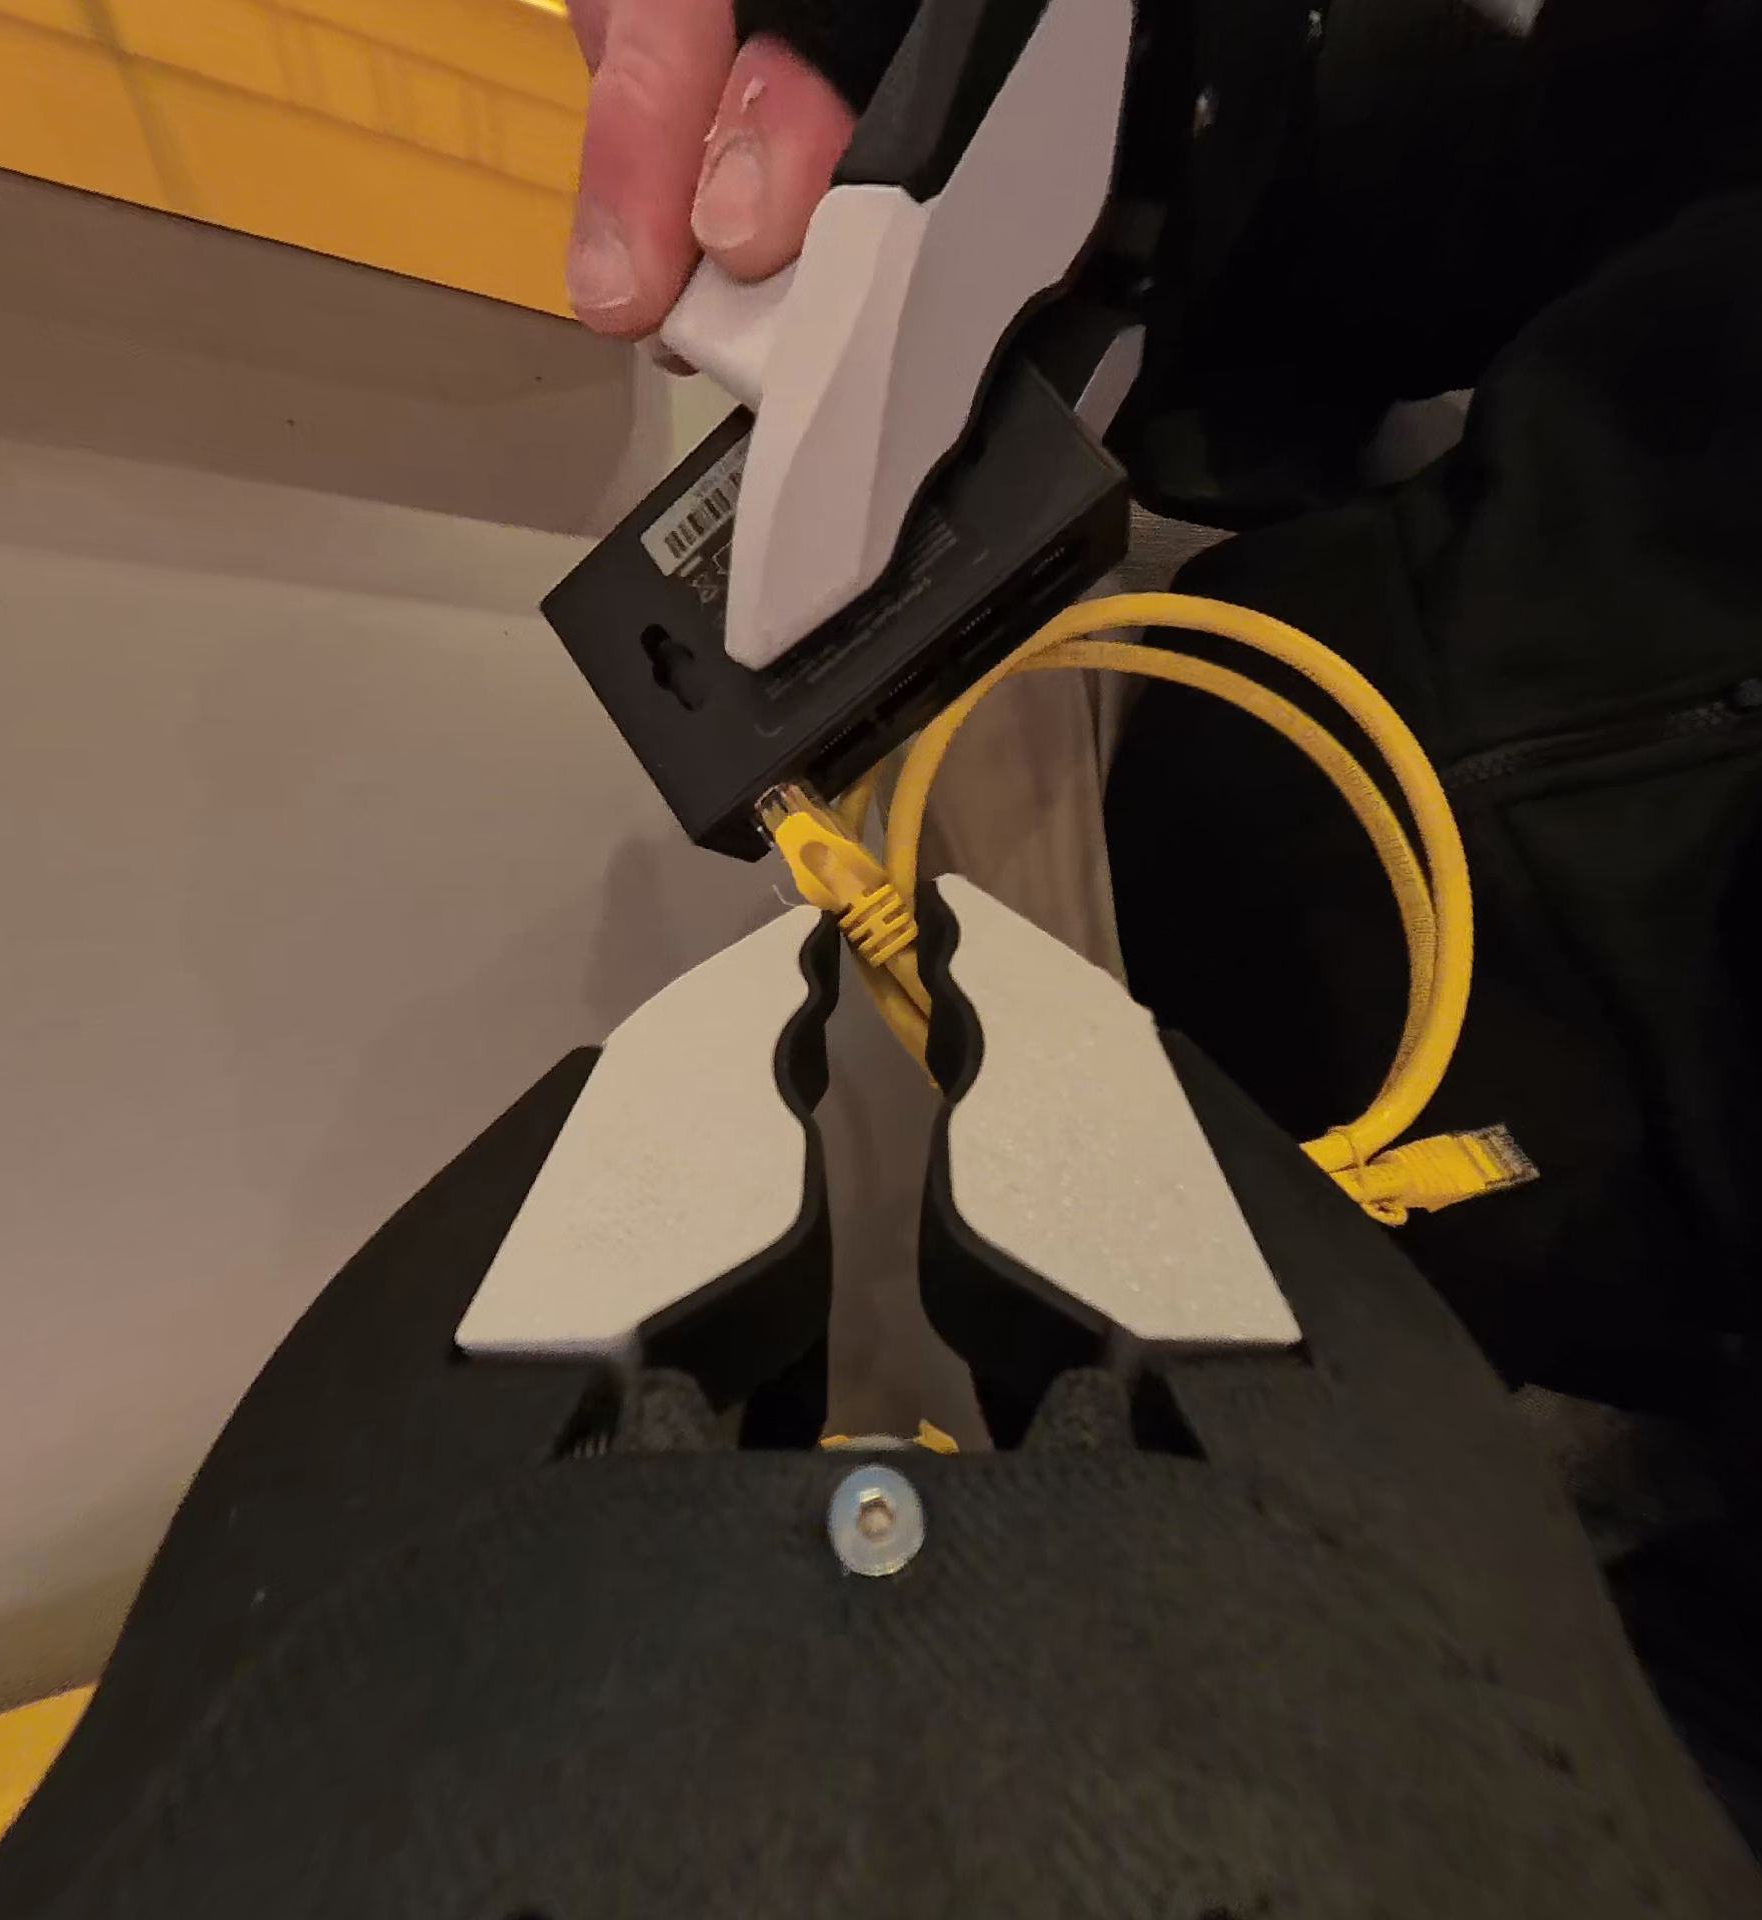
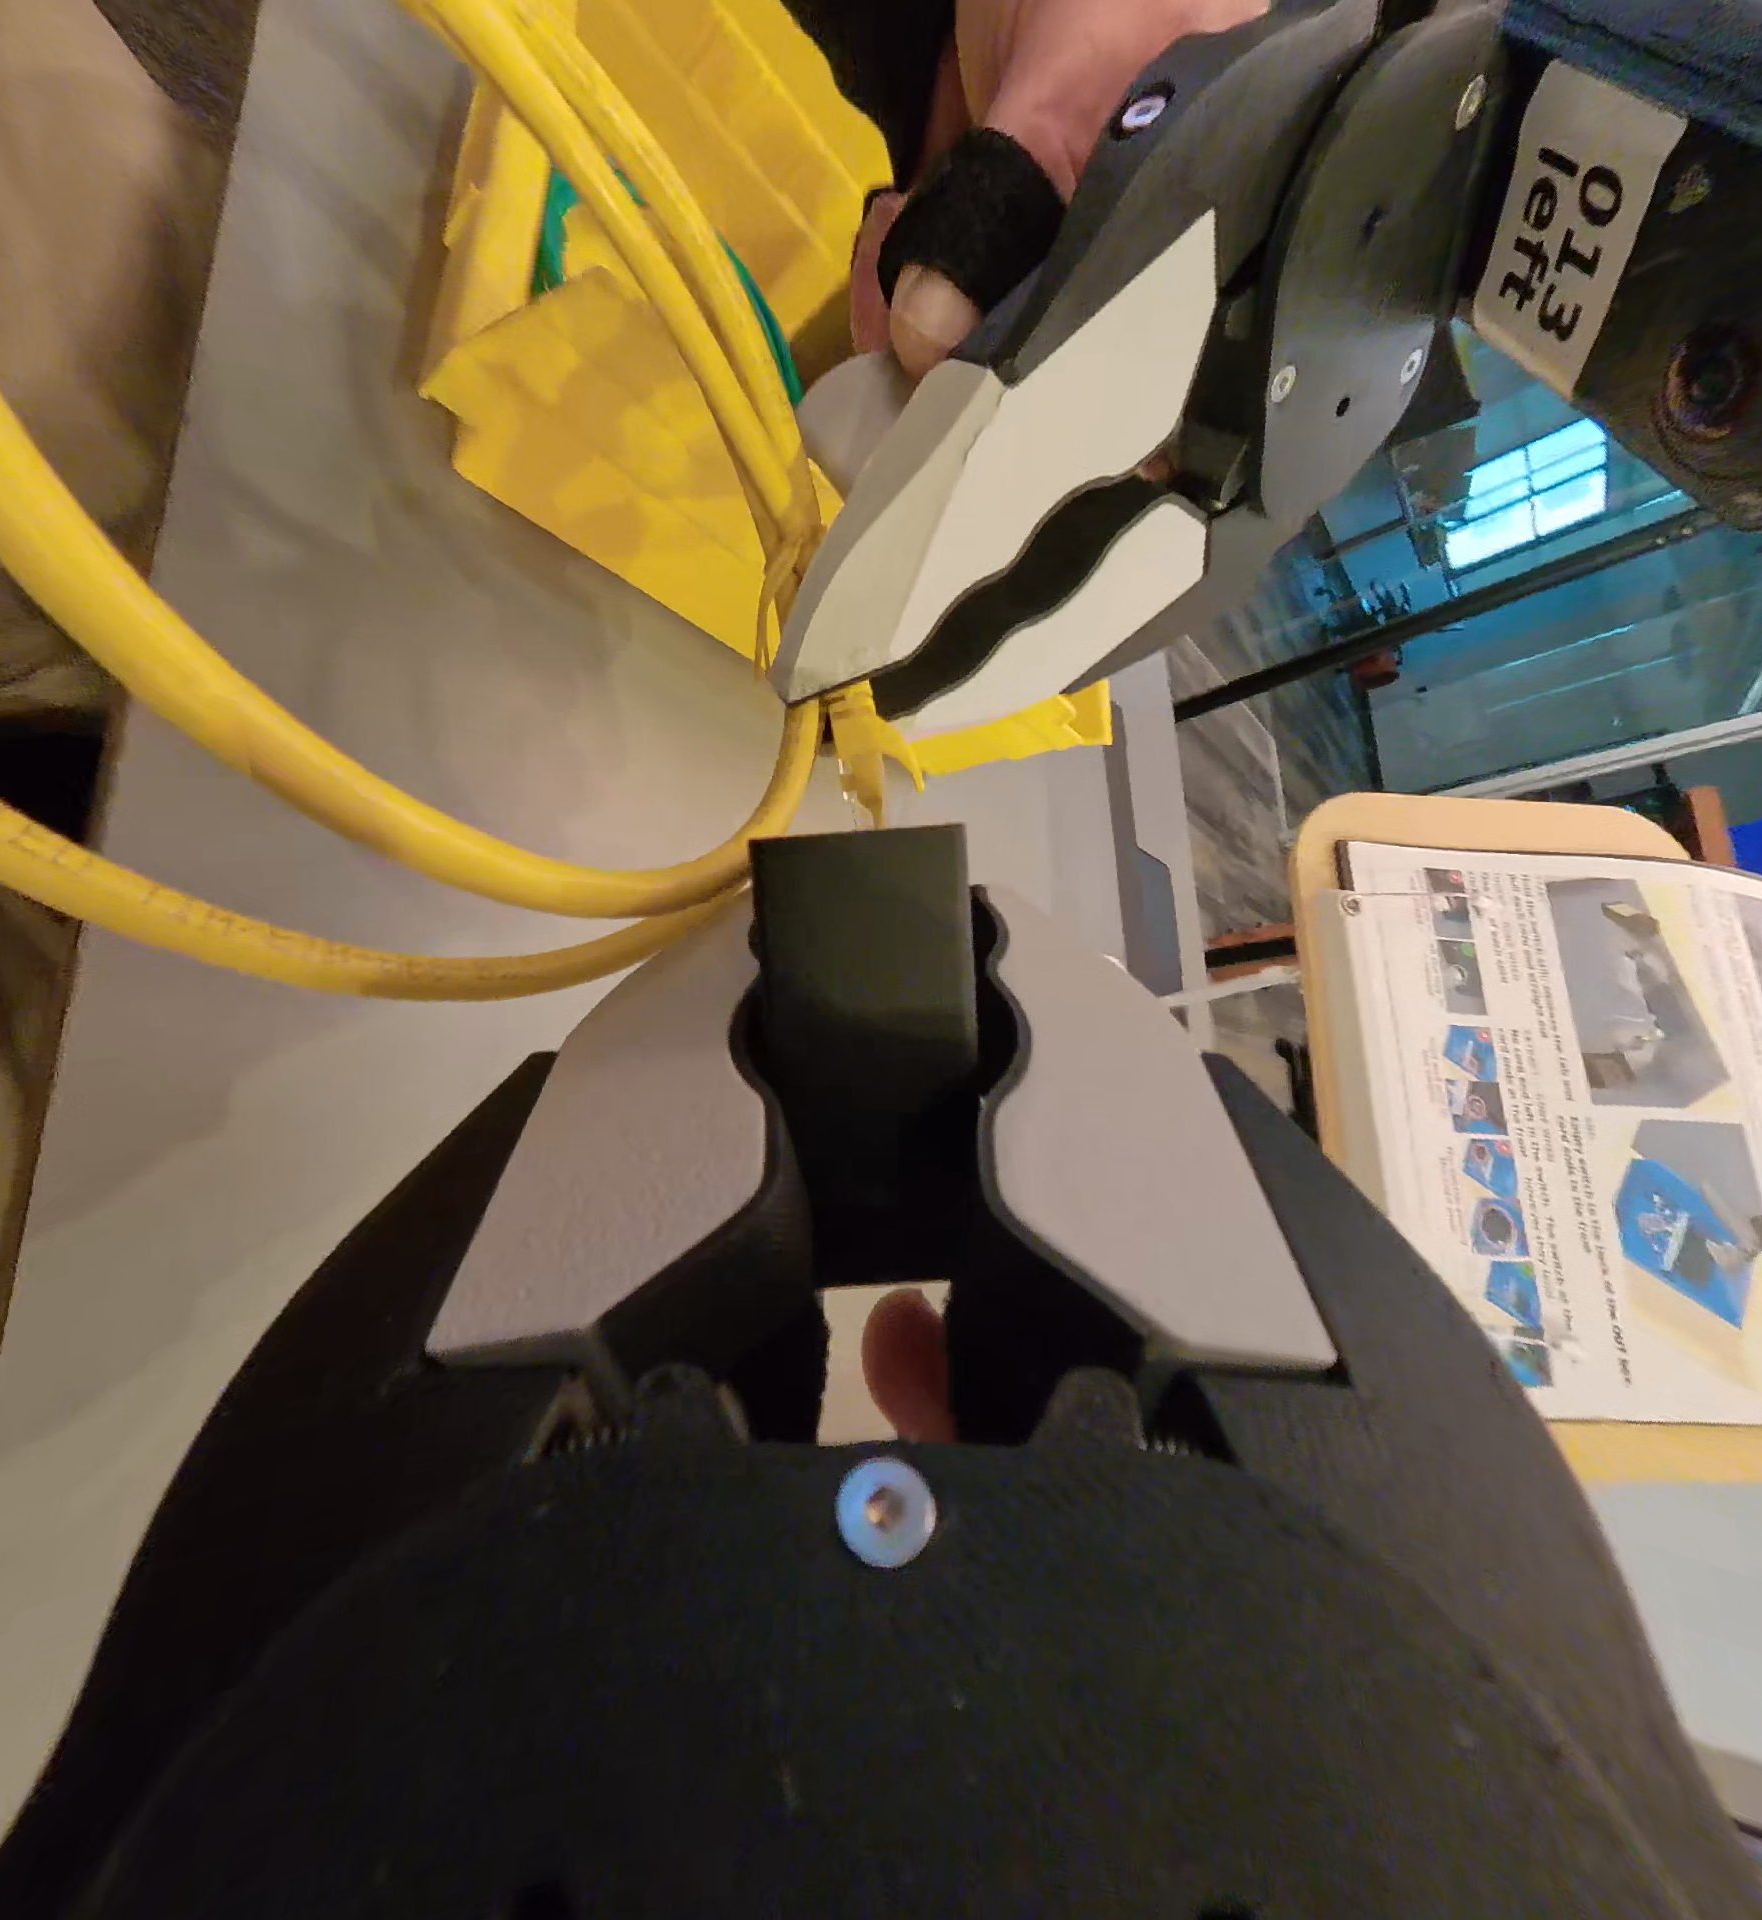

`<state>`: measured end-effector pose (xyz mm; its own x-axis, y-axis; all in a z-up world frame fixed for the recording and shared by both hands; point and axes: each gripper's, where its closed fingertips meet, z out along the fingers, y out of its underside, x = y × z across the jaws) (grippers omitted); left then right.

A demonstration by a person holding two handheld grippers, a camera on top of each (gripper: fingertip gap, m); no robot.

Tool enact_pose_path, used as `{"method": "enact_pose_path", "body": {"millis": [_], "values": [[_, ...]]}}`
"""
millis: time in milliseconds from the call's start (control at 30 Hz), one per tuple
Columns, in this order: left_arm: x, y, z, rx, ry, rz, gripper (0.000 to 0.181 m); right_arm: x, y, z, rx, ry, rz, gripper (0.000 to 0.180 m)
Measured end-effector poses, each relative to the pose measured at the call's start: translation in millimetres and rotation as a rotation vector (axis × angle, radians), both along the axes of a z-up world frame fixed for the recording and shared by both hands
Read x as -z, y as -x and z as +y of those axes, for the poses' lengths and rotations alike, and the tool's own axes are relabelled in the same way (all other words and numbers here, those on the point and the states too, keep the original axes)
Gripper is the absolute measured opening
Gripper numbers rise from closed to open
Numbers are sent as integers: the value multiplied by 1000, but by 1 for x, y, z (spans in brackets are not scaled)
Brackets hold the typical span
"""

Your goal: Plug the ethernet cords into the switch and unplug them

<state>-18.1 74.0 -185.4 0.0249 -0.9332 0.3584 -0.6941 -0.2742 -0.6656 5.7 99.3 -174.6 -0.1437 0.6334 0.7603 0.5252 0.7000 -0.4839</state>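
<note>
Nearest in the left wrist view: left hand-held gripper (image 1: 877, 914), pressed together on the yellow ethernet cord (image 1: 1417, 831) just behind the ribbed boot (image 1: 872, 920), fingers pointing up and away. Just beyond the fingertips: plug (image 1: 789, 808) sitting in the mouth of the end port of the black switch (image 1: 628, 613), some clear plug body showing outside. Hard to say whether fully seated. Switch lifted clear of the grey desk (image 1: 233, 779) and tilted, port row facing down towards the left hand-held gripper. In the right wrist view: right hand-held gripper (image 2: 866, 935), clamped across the body of the switch. Cord looping off to the right and back, with the free second plug (image 1: 1459, 1153) hanging unconnected, well apart from the ports. Farther off, a printed sheet (image 2: 1635, 1091) on a pale board at the right. Judged as the join itself in hand: either the last push home or the first pull out. For plugging, calls for a straight push along the port axis, switch held rigid. For unplugging, calls for pressing the latch tab first, since a pull on the cord alone would likely strain it.
</note>
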Motion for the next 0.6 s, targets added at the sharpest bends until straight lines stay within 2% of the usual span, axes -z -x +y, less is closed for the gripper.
{"method": "enact_pose_path", "body": {"millis": [133, 367, 600], "values": [[-11, -2, -3, 12, 25, -75, 14, -6, -1, -3, -27, 68, 47, 36], [-15, -8, 4, -25, -2, -105, 13, -23, -4, 11, 83, 71, 98, 49], [-23, -13, 5, -25, -24, -165, 14, -24, -9, 17, 99, 197, 167, 56]]}}
